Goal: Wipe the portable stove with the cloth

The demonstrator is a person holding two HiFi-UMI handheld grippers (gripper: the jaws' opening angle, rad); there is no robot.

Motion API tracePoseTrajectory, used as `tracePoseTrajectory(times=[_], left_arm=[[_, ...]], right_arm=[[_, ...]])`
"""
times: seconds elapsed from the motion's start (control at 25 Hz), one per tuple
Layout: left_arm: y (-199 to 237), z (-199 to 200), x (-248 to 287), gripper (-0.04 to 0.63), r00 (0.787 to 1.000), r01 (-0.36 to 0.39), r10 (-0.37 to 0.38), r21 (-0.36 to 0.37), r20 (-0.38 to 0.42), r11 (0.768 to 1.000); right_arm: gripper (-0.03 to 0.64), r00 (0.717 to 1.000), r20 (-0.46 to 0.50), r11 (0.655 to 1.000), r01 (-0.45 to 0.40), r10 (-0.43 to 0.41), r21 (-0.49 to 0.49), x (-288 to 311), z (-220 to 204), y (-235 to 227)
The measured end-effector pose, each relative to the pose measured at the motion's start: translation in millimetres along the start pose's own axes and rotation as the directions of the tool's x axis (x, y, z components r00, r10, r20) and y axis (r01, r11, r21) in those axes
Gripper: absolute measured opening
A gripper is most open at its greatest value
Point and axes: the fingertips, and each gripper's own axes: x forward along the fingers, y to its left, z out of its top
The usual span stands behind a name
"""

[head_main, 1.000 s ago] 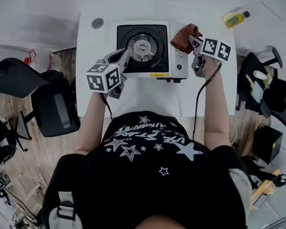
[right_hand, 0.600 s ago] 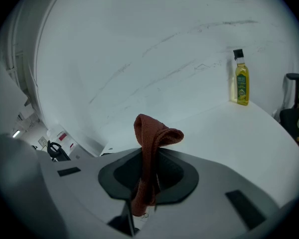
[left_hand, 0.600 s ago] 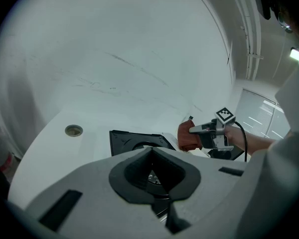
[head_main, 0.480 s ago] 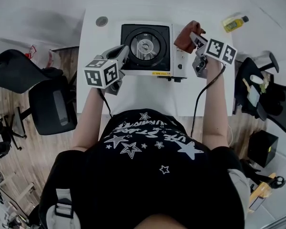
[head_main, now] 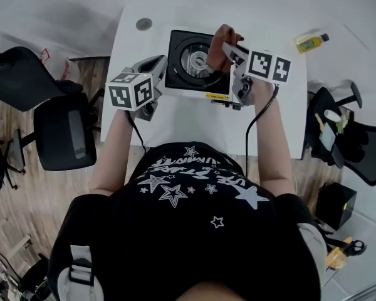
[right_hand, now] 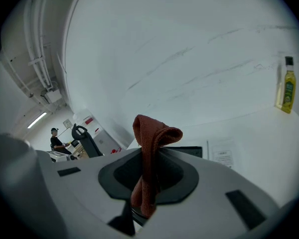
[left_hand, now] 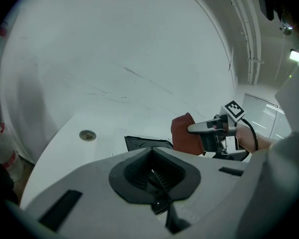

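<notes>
right claw: My right gripper (head_main: 228, 49) is clamped tight on the cloth (head_main: 214, 54). In its own view the jaws pinch a folded ridge of it (right_hand: 150, 143), and a loop sticks up past the tips.

left claw: My left gripper (head_main: 154, 69) has its jaws pressed together with nothing between them (left_hand: 159, 199). It's just parked.

where the cloth is: It's over the portable stove (head_main: 178, 61), bunched on the 3 o'clock side of the burner ring (head_main: 197, 59). From the left gripper view it shows as a red lump (left_hand: 183, 133) above the stove's far corner (left_hand: 143, 143). I can't tell if it's actually touching the top or just hovering over it.

the relation that matters: From my right claw, the unwiped black top lies toward 9 o'clock. The stove's long side runs roughly 9 to 3 across the table (head_main: 175, 124), so I reckon the stroke wants to drag sideways along that line.

which hand is nearer: The right one by a mile, since it's already over the stove. The left sits just beside the stove's 9 o'clock edge and could probably steady it if it slides.

step, my guess: Wiping looks barely started.

watch out: The raised burner ring could snag the loose fold.

bystander: An oil bottle (head_main: 311, 41) stands well off at 2 o'clock, out of the way.
</notes>
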Motion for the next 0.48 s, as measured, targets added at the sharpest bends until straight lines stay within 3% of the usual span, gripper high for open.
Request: tracePoseTrajectory(times=[0.28, 0.48], left_arm=[[16.8, -2.7, -17.4, 0.008, 1.0, -0.018, 0.019, -0.026, 0.017, 1.0], [30.7, -5.3, -25.6, 0.008, 0.999, -0.041, 0.042, -0.043, 0.02, 0.998]], right_arm=[[0.061, 0.983, -0.103, 0.987, -0.157, 0.151, -0.045, 50.4, -21.8, 79.9], [0.061, 0.963, -0.161, 0.972, -0.227, 0.216, -0.057, 80.8, -37.9, 115.3]])
